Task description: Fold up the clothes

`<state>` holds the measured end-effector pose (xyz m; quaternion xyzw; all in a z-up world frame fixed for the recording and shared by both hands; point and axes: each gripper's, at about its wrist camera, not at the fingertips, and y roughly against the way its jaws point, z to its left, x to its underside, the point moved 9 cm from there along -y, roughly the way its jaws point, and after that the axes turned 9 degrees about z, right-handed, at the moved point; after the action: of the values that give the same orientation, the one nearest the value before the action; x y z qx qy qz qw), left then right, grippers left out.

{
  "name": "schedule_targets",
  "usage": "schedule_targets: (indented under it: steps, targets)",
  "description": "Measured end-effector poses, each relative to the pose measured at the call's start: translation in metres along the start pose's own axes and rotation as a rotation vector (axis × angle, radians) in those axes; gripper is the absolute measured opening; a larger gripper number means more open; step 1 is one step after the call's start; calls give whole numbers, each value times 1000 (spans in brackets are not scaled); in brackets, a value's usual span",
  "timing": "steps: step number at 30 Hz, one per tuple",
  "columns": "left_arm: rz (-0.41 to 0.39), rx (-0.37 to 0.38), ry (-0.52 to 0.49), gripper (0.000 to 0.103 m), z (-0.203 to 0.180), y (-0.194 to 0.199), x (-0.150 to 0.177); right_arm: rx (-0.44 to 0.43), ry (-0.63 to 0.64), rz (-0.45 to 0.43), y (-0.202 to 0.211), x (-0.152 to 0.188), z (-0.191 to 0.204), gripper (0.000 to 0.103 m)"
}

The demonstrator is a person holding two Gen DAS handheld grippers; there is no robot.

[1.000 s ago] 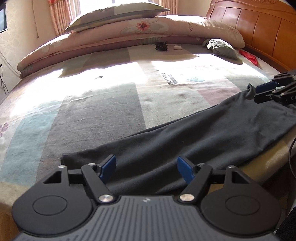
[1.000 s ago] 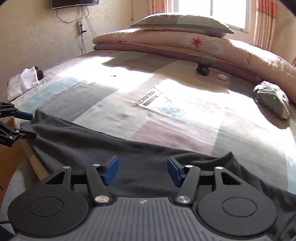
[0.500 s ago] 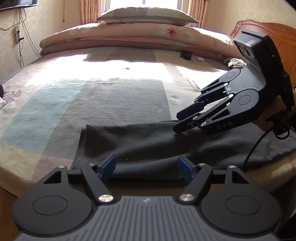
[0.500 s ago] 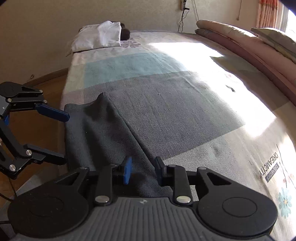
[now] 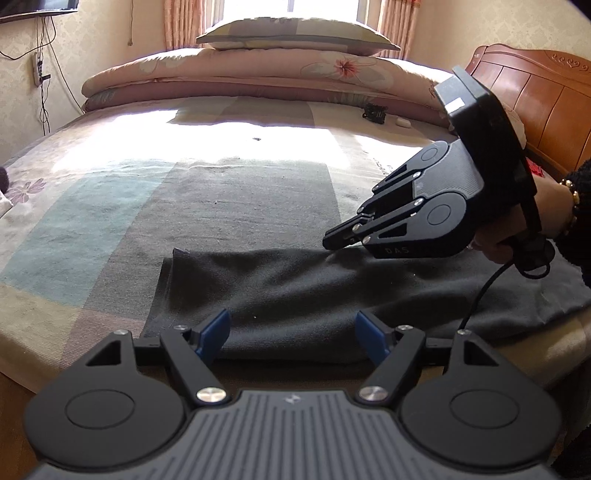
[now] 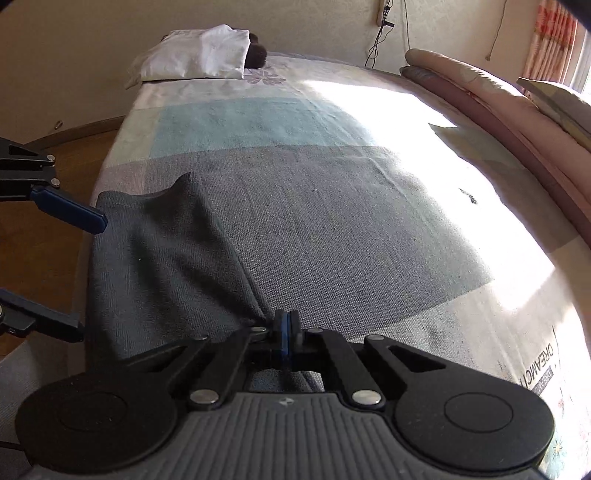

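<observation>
A dark grey garment [image 5: 295,291] lies stretched along the near edge of the bed [image 5: 240,199], one end folded flat at the left. My right gripper [image 5: 332,242], held by a person's hand [image 5: 517,229], points down at the garment's far edge. Its blue pads meet there, and the cloth [image 6: 159,258] puckers toward the tips of the right gripper [image 6: 285,325], which is shut on that edge. My left gripper [image 5: 291,332] hovers open over the garment's near edge with nothing between its fingers. In the right wrist view the left gripper [image 6: 79,273] shows at the left, spread wide.
A rolled floral quilt [image 5: 258,74] with a pillow [image 5: 295,35] lies at the back. The wooden headboard [image 5: 535,103] stands at the right. A small black item [image 5: 375,112] and a white one [image 5: 402,122] rest near the quilt. A white folded cloth [image 6: 199,55] sits at the far corner.
The right gripper swung across to the garment's far edge near the left gripper, rolled, and closed on the cloth. The left gripper stayed open and shifted slightly.
</observation>
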<state>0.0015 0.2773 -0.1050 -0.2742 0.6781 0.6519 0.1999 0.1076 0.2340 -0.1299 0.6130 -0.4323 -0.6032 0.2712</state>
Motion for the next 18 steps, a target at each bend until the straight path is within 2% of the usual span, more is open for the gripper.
schedule_targets:
  steps: [3, 5, 8, 11, 14, 18]
  targets:
    - [-4, -16, -9, 76, 2, 4, 1, 10, -46, -8, 3, -2, -7, 1]
    - [-7, -21, -8, 77, 6, 7, 1, 0, -42, -52, 25, -4, -2, 3]
    - [-9, -47, 5, 77, 15, 9, 1, -89, 12, -86, 57, 2, 23, 5]
    - [-15, -62, 21, 77, 20, 13, 0, -192, 90, -68, 67, 16, 59, 7]
    - [-23, -52, 10, 77, 17, 18, 0, -183, 141, -47, 57, 26, 82, 8]
    - [-25, -39, -4, 79, 12, 22, 1, -209, 99, -20, 35, 23, 89, 11]
